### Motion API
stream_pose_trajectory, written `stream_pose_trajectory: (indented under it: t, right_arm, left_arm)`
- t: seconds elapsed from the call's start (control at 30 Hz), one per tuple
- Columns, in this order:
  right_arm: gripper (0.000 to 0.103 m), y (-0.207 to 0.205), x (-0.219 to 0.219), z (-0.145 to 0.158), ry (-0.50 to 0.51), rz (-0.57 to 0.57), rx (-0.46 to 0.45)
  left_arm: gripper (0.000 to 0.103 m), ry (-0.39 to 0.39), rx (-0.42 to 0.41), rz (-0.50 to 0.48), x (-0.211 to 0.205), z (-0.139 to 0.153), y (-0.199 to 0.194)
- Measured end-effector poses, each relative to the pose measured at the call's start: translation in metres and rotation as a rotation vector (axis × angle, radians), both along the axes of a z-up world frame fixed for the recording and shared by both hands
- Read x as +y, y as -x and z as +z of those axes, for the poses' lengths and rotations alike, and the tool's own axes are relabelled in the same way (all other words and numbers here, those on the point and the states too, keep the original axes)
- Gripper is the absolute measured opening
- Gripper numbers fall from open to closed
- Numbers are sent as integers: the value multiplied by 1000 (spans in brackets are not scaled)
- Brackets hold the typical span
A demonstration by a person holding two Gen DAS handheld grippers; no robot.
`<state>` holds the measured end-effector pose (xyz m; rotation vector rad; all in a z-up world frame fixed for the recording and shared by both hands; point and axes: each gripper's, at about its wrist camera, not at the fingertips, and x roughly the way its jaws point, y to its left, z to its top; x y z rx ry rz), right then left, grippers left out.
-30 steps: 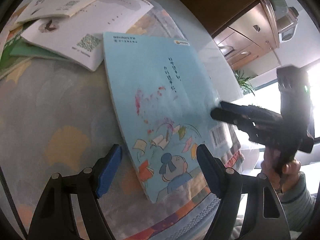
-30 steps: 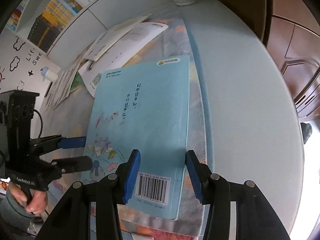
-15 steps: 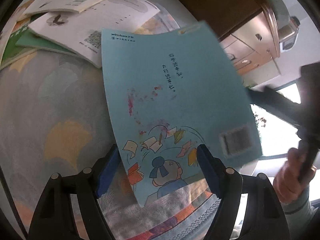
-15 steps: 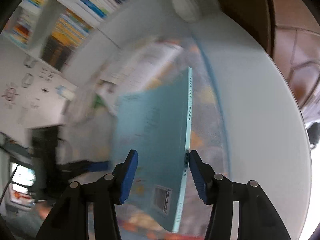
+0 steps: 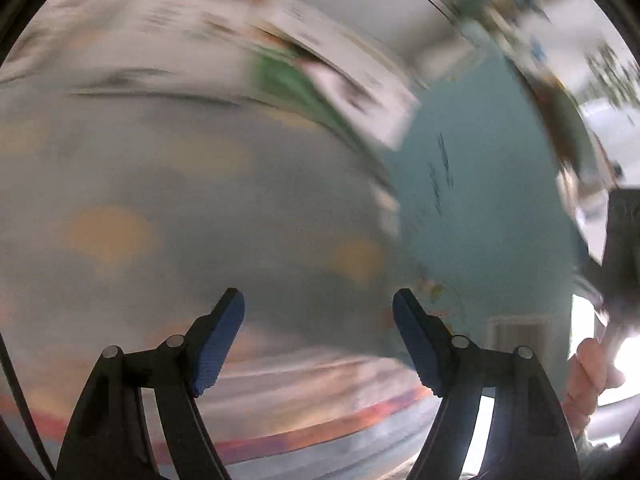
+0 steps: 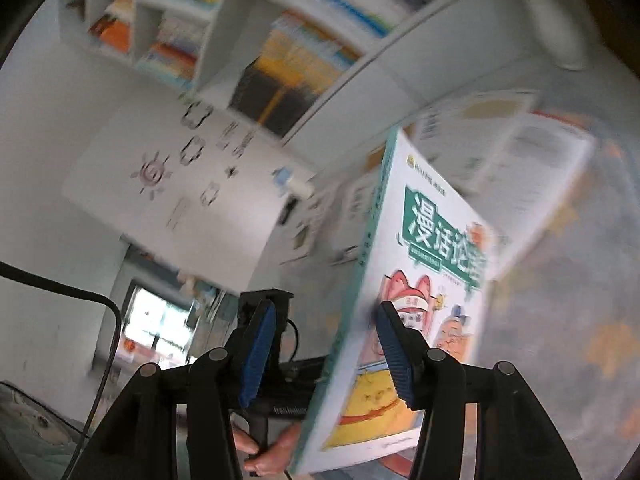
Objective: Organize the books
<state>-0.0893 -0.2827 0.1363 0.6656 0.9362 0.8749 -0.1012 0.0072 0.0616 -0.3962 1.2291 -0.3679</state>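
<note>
A thin picture book [image 6: 424, 280] with a teal back and a white cartoon front stands nearly on edge, tipped up off the table. In the right wrist view it sits between my right gripper's [image 6: 324, 354] open blue pads, its spine toward the left pad; whether a pad touches it I cannot tell. The left wrist view is blurred; there the book's teal back [image 5: 480, 208] stands at the right. My left gripper [image 5: 318, 336] is open and empty over the patterned tablecloth [image 5: 160, 208].
Several white and green books [image 5: 320, 64] lie spread at the far side of the table, also in the right wrist view [image 6: 520, 152]. A white bookshelf [image 6: 248, 40] full of books stands behind the table. The right hand and its gripper body [image 5: 616, 256] show at the right edge.
The teal book, flat on the table a second ago, has been tipped up on edge and swung over, showing its front cover. Both cameras moved fast; my left gripper swung left, away from the book.
</note>
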Motion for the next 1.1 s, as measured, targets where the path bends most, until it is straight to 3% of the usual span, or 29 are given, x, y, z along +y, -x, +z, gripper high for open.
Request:
stream_pose_trajectory:
  t: [0.1,0.2,0.27,0.43,0.47,0.5,0.53,0.6,0.67,0.77,0.8,0.93,1.1]
  right_arm:
    - [52,-6,44,-7,65,84,17]
    - [54,-6,74,-24,181,112,44]
    - [59,-3,83,-34,312,91,38]
    - [59,3,82,-81,650,32,77]
    - [58,5,79,-90,691,20,89]
    - [50,6,78,-97,711,8,95]
    - [45,9,76,-103,716,0,100]
    - [36,11,72,-111,719,-24,116]
    - [32,14,67,-117,718,-51,133]
    - [30,20,61,-116,671,-60,133]
    - [30,20,61,-117,657,-53,135]
    - [30,23,63,-117,640,-62,134]
    - [30,20,49,-121,543,-80,182]
  left_arm:
    - [74,-94,-25,120,58,13,1]
    - [74,-166,-6,134,82,11,2]
    - [74,-175,1,100,79,6,2]
    - [74,-129,46,-15,37,-20,-3]
    - [74,-124,50,-29,28,-24,-2]
    - [72,-121,59,-38,21,-29,-2]
    - [64,-121,73,-49,16,-34,-3]
    - [62,-142,66,-55,12,-35,-5]
    - [50,-129,58,-78,10,-34,-1]
    - [47,-89,61,-83,11,-36,-1]
    - [43,-34,68,-88,11,-37,0]
    - [43,36,49,-57,14,-29,4]
    - [43,288,9,-21,30,-8,11]
